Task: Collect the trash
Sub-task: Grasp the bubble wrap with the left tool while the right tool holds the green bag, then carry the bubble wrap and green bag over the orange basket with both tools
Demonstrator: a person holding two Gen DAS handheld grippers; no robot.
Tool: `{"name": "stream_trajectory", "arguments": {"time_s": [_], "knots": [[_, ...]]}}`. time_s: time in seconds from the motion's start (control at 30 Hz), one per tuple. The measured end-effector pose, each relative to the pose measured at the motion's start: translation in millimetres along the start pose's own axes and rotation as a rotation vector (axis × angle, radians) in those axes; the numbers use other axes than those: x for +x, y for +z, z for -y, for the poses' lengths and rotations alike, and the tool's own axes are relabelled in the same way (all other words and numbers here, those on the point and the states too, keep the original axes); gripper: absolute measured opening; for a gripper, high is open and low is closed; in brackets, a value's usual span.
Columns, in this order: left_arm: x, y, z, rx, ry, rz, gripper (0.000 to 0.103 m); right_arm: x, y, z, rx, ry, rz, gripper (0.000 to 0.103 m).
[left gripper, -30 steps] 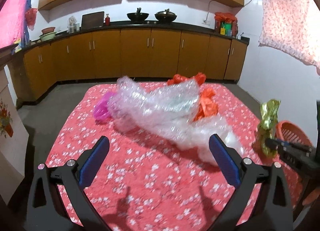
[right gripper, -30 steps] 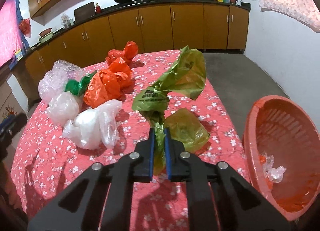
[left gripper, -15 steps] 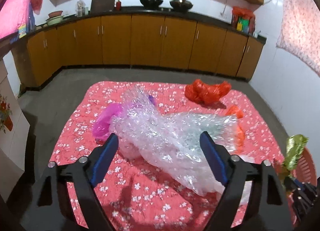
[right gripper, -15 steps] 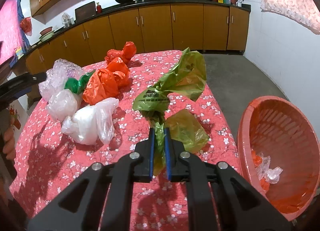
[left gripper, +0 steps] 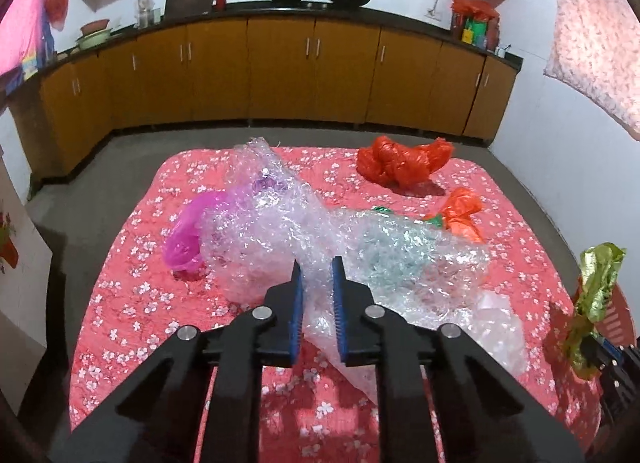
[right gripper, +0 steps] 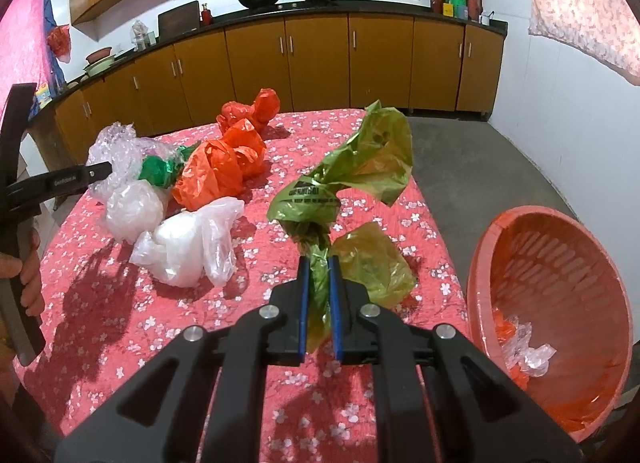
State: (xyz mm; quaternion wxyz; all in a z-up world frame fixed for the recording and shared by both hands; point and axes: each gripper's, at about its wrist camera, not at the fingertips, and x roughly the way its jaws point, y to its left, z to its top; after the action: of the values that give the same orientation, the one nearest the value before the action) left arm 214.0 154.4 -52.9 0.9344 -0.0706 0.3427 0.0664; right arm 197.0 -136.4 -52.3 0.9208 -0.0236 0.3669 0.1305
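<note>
My left gripper (left gripper: 317, 275) is shut on the clear bubble wrap (left gripper: 360, 247), which lies across the red flowered table (left gripper: 132, 303) over a magenta bag (left gripper: 186, 239). My right gripper (right gripper: 319, 271) is shut on an olive-green plastic bag (right gripper: 352, 175) and holds it above the table (right gripper: 100, 323), left of the orange basket (right gripper: 560, 287). The green bag also shows at the right edge of the left wrist view (left gripper: 596, 287). The left gripper appears at the left of the right wrist view (right gripper: 60, 183).
Orange bags (right gripper: 224, 167), a green bag (right gripper: 160, 171) and white bags (right gripper: 188, 243) lie on the table. A red bag (left gripper: 404, 163) lies at the far side. The basket holds some clear and orange scraps (right gripper: 524, 351). Wooden cabinets (left gripper: 280, 71) line the back wall.
My left gripper moved forward over the bubble wrap and closed on it. My right gripper held the green bag almost still.
</note>
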Motion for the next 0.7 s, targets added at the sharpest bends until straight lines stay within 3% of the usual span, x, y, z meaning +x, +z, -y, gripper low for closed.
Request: {"name": "stream_trajectory", "arguments": {"time_s": [0.23,0.37,0.5,0.53,0.6,0.63,0.7], "knots": [[-32.1,2.1,4.6,0.022,-0.014,0.056,0.011,-17.2,2.5,-4.1,-0.011,0.004,0.025,0.010],[-47.1,1.3,11.2,0.048,-0.015,0.085,0.011,-26.9,4.1,-5.7,-0.015,0.005,0.037,0.002],[-55.7,-1.8,10.9,0.048,-0.013,0.090,0.011,-27.0,-2.2,-4.3,0.001,0.029,0.010,0.003],[-58.0,-3.2,9.4,0.045,-0.013,0.092,0.011,-27.3,-4.6,-2.9,0.009,0.029,0.008,0.008],[-60.6,-5.1,8.1,0.047,-0.011,0.095,0.011,-28.0,-8.0,-1.1,0.012,0.006,0.014,0.040],[-61.8,-5.8,7.1,0.050,-0.007,0.097,0.011,-29.0,-8.9,0.1,0.020,-0.001,0.024,0.062],[-63.9,-6.5,5.6,0.054,-0.001,0.101,0.011,-25.9,-8.7,1.6,0.044,0.013,0.014,0.064]]}}
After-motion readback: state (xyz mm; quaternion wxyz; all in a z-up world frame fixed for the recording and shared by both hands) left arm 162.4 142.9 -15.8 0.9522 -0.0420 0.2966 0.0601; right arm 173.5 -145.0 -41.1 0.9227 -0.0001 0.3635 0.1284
